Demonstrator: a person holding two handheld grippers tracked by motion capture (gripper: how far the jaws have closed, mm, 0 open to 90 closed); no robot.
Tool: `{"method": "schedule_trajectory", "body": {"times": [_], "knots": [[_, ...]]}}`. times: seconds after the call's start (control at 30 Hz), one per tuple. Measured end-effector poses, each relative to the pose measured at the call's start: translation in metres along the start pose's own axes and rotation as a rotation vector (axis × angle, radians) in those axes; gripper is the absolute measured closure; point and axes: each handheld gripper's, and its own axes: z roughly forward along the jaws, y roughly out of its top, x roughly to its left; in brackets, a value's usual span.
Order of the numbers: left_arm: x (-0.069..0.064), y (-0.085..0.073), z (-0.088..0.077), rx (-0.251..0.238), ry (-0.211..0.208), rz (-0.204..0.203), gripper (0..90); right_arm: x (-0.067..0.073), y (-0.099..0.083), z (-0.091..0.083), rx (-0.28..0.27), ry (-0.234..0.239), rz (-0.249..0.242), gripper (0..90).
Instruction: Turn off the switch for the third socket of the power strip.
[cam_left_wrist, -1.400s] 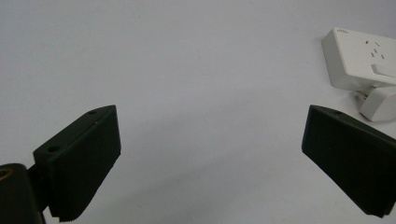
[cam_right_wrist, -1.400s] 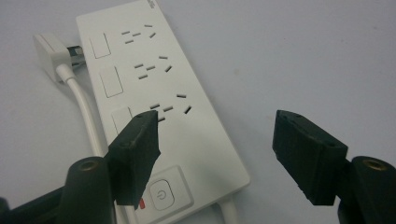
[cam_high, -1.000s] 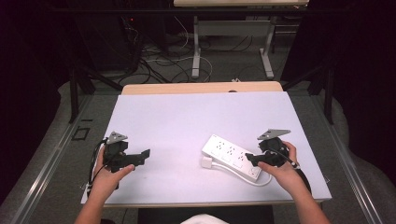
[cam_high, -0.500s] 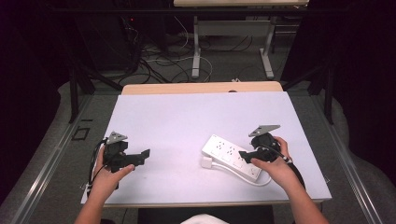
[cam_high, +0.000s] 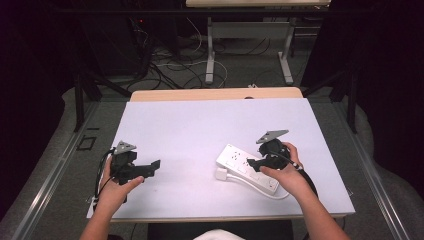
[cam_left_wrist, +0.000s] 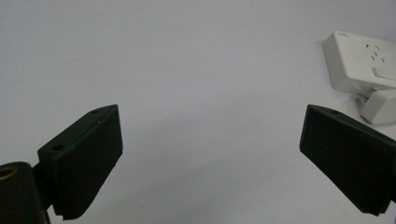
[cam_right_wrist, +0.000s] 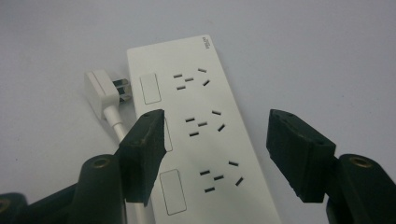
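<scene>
Hands at the near table edge, one gripper in each. Left gripper (cam_high: 150, 167) rests low on the table's (cam_high: 210, 125) near-left part, jaws wide apart, nothing between them; in the left gripper view just bare white surface lies between the pads, with the strip's end and plug off at the far right.

Right gripper (cam_high: 253, 162) sits over the power strip (cam_high: 240, 165) on the near-right part of the table. Its jaws have just been closing a little, yet they stand apart: in the right gripper view the strip (cam_right_wrist: 196, 126) lies flat under and between them, left pad over the strip's switch-side edge, right pad clear of the other edge. Pads not pressing on it, as far as I can tell.

Strip lies slantwise, white, three socket groups showing, each with a rectangular switch beside it. Plug (cam_right_wrist: 100, 91) lies just beside the strip's far corner, prongs toward it, cord (cam_right_wrist: 116, 123) running back under the left jaw. No containers on the table.

Beyond the table: floor cables (cam_high: 170, 65) and desk legs (cam_high: 210, 50) in the dark.
</scene>
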Motion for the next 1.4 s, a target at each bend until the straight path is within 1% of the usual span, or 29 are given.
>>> {"method": "schedule_trajectory", "body": {"times": [0.03, 0.07, 0.17, 0.2, 0.23, 0.27, 0.33, 0.37, 0.4, 0.43, 0.47, 0.5, 0.53, 0.57, 0.63, 0.77, 0.8, 0.83, 0.87, 0.9, 0.97, 1.1, 1.17, 1.2, 1.23, 1.27, 1.3, 1.37, 1.4], "knots": [[0.000, 0.000, 0.000, -0.001, -0.001, 0.000, 5.9, 0.002, 0.002, 0.001, 0.001, 0.000, 0.006, 37.0], [0.000, 0.000, 0.000, 0.001, -0.001, 0.004, 5.9, 0.003, 0.003, 0.002, 0.002, 0.011, -0.001, 37.0], [0.000, 0.000, 0.000, -0.001, -0.002, 0.001, 6.0, 0.005, 0.007, 0.005, 0.007, 0.016, -0.009, 37.0], [0.000, 0.000, 0.000, 0.005, -0.002, 0.010, 6.0, 0.006, 0.009, 0.006, 0.005, 0.021, -0.007, 37.0], [0.000, 0.000, 0.000, 0.002, -0.001, 0.006, 6.0, 0.007, 0.009, 0.008, -0.010, 0.022, -0.009, 37.0], [0.000, 0.000, 0.000, 0.002, -0.001, 0.006, 6.0, 0.008, 0.011, 0.008, 0.005, 0.025, -0.009, 37.0], [0.001, 0.000, 0.000, 0.003, 0.000, 0.005, 6.0, 0.009, 0.013, 0.010, 0.008, 0.038, -0.015, 37.5], [0.000, 0.000, 0.000, 0.003, 0.000, 0.005, 6.1, 0.010, 0.015, 0.011, 0.009, 0.050, -0.012, 38.4], [0.001, 0.000, 0.000, 0.003, 0.000, 0.006, 6.1, 0.010, 0.015, 0.011, 0.011, 0.049, -0.018, 39.3], [0.001, 0.000, 0.000, 0.002, -0.001, 0.006, 6.1, 0.012, 0.016, 0.013, 0.015, 0.054, -0.007, 40.0], [0.001, 0.000, 0.000, 0.004, -0.001, 0.008, 6.1, 0.012, 0.018, 0.014, 0.026, 0.062, -0.011, 41.3], [0.000, 0.000, 0.000, 0.001, -0.001, 0.005, 6.1, 0.012, 0.018, 0.014, 0.026, 0.062, -0.011, 41.3], [0.001, 0.000, 0.000, 0.002, 0.000, 0.006, 6.1, 0.012, 0.018, 0.015, 0.022, 0.062, -0.022, 42.3], [0.001, 0.000, -0.001, 0.015, -0.010, 0.007, 6.1, 0.014, 0.019, 0.016, 0.027, 0.069, -0.008, 42.7], [0.002, 0.001, -0.002, 0.020, -0.010, 0.008, 6.1, 0.014, 0.020, 0.019, 0.027, 0.073, -0.009, 45.3], [0.002, 0.001, -0.001, 0.021, -0.012, 0.009, 6.1, 0.015, 0.020, 0.022, 0.025, 0.088, -0.010, 47.4], [0.001, 0.000, 0.000, 0.004, -0.001, 0.004, 6.1, 0.015, 0.021, 0.023, 0.035, 0.096, -0.007, 48.3], [0.001, 0.000, 0.000, 0.002, -0.001, 0.004, 6.1, 0.015, 0.021, 0.025, 0.039, 0.101, -0.009, 48.9], [0.001, 0.000, 0.000, 0.002, -0.001, 0.003, 6.1, 0.015, 0.021, 0.025, 0.039, 0.101, -0.009, 48.9], [0.002, 0.000, -0.001, 0.017, -0.010, 0.005, 6.1, 0.015, 0.021, 0.027, 0.038, 0.099, -0.003, 49.4], [0.001, 0.000, 0.000, 0.012, -0.005, -0.006, 6.1, 0.015, 0.021, 0.028, 0.043, 0.107, -0.001, 51.1], [0.002, 0.000, 0.000, 0.015, -0.008, -0.008, 6.1, 0.015, 0.022, 0.033, 0.050, 0.121, 0.006, 53.7], [0.002, 0.000, 0.000, 0.015, -0.008, -0.007, 6.1, 0.016, 0.024, 0.035, 0.063, 0.127, 0.011, 56.7], [0.001, -0.001, 0.001, -0.001, 0.002, -0.009, 6.1, 0.016, 0.024, 0.035, 0.063, 0.127, 0.011, 56.7], [0.001, -0.001, 0.001, -0.001, 0.003, -0.009, 6.1, 0.017, 0.025, 0.038, 0.062, 0.138, 0.022, 59.2], [0.001, -0.001, 0.001, 0.000, 0.002, -0.008, 6.1, 0.017, 0.025, 0.038, 0.062, 0.138, 0.022, 59.2], [0.001, -0.001, 0.001, -0.001, 0.002, -0.008, 6.1, 0.017, 0.027, 0.040, 0.074, 0.148, 0.012, 60.6], [0.001, -0.001, 0.001, -0.001, 0.002, -0.009, 6.1, 0.017, 0.027, 0.042, 0.064, 0.151, 0.009, 62.7], [0.002, -0.001, 0.001, 0.001, 0.002, -0.007, 6.1, 0.018, 0.028, 0.043, 0.064, 0.152, 0.022, 63.8]]}}
